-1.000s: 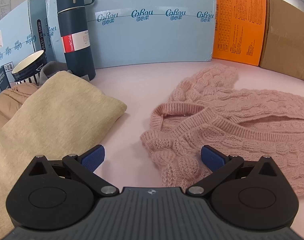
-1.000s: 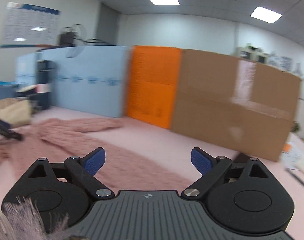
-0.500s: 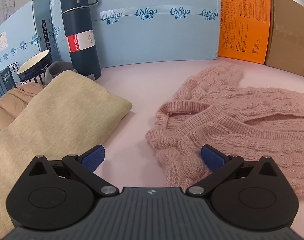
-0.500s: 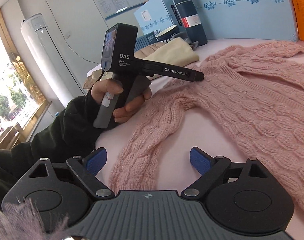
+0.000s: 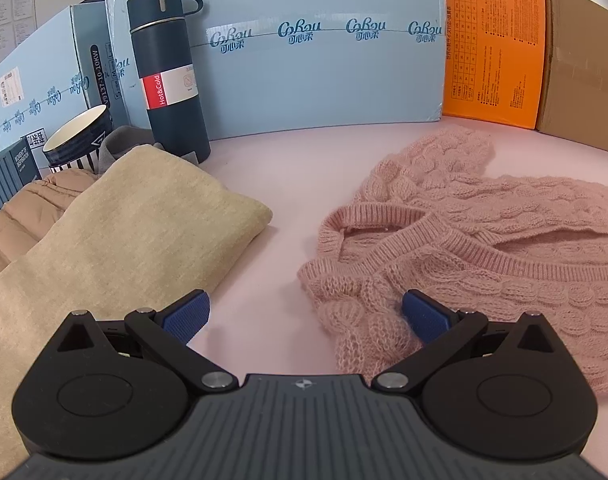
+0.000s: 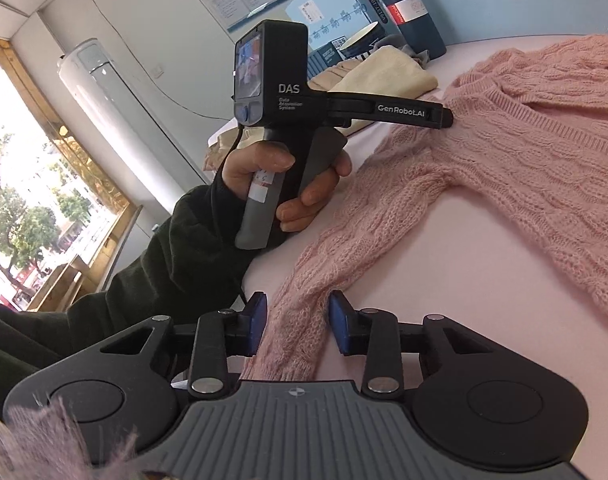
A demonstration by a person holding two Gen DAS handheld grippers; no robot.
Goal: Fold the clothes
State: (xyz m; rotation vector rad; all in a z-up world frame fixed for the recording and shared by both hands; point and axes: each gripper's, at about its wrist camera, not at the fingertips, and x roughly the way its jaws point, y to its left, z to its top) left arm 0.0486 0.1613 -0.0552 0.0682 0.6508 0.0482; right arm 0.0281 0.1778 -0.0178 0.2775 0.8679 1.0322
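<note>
A pink cable-knit sweater [image 5: 484,240] lies spread on the pink table, its neckline toward the left gripper. My left gripper [image 5: 304,316] is open, low over the table, with the sweater's shoulder edge by its right finger [image 5: 424,314]. In the right wrist view the sweater [image 6: 544,152] stretches to the right and one sleeve [image 6: 304,320] runs down between my right gripper's [image 6: 297,324] fingers, which have closed in around its cuff end. The left gripper [image 6: 404,112] shows there, held in a hand at the sweater's shoulder.
A folded beige garment [image 5: 123,240] lies at the left over a tan jacket [image 5: 31,208]. A dark blue flask [image 5: 167,72], a striped mug [image 5: 77,140] and blue [image 5: 324,60], orange [image 5: 492,44] and brown boxes [image 5: 584,68] line the table's back.
My right gripper has swung from facing the boxes to the sleeve end and its fingers have closed in around the sleeve. The left gripper has barely moved and stays open.
</note>
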